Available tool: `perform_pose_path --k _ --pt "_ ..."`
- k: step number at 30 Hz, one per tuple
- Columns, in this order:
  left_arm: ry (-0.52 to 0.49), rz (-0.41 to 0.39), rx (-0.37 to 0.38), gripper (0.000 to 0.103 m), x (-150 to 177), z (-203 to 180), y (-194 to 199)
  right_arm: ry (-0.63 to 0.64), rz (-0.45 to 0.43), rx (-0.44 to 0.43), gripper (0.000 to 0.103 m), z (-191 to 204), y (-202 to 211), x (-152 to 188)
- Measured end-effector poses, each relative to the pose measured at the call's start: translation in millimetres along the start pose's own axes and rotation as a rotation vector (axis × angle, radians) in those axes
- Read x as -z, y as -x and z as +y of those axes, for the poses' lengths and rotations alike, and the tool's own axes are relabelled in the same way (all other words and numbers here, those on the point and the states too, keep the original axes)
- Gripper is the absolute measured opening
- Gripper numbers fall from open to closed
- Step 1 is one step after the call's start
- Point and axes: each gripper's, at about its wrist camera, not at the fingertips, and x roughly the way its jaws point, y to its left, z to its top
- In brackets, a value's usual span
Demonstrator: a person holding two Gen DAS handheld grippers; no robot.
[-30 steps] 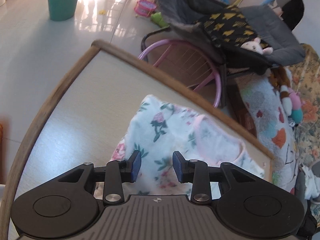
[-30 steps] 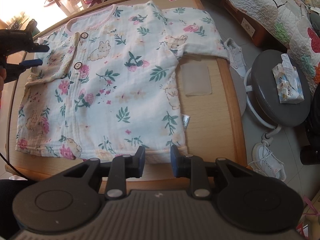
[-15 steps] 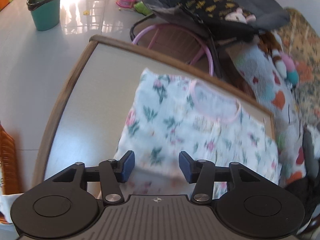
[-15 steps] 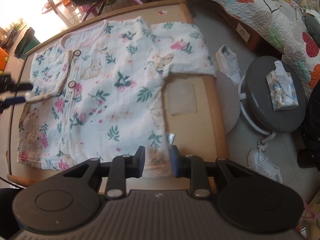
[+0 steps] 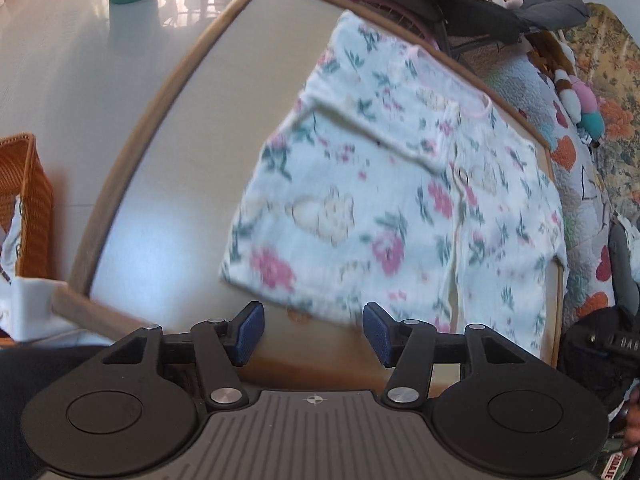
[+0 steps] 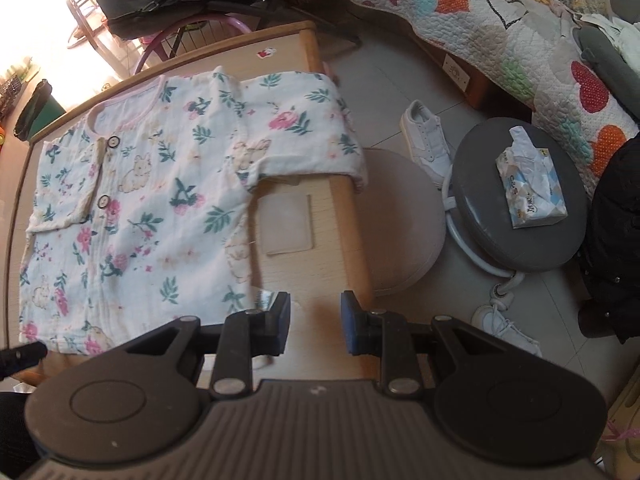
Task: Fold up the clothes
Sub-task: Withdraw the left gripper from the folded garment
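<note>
A white floral baby shirt (image 6: 140, 208) with dark buttons and a pink neckline lies flat, front up, on the wooden table (image 6: 348, 220). One sleeve is folded in across its chest (image 5: 372, 140). The other sleeve (image 6: 304, 136) stretches out and droops over the table's right edge. My left gripper (image 5: 314, 332) hovers open just short of the shirt's bottom hem (image 5: 304, 300), with nothing between its blue pads. Over the table's near right corner, beside the hem's corner, my right gripper (image 6: 316, 324) stands open with a narrow, empty gap.
An orange wicker basket (image 5: 28, 200) with white cloth stands left of the table. A grey stool (image 6: 516, 240) carrying a tissue pack (image 6: 532, 188), a beige round stool (image 6: 400, 220) and white shoes (image 6: 428, 136) lie to the right. A quilted bed (image 6: 500, 20) is beyond.
My left gripper drew back from the folded sleeve near the collar to the bottom hem, and its jaws widened. My right gripper shifted right, from the hem toward the table's corner.
</note>
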Motion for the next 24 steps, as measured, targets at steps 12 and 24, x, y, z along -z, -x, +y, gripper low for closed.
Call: perform_pose_path --k 12,24 --pt "-0.056 0.011 0.000 0.059 10 -40 11 -0.069 -0.016 0.001 0.025 -38 -27 -51" --pt "-0.087 0.006 -0.040 0.059 9 -60 13 -0.107 -0.030 -0.054 0.022 -34 -52 -96"
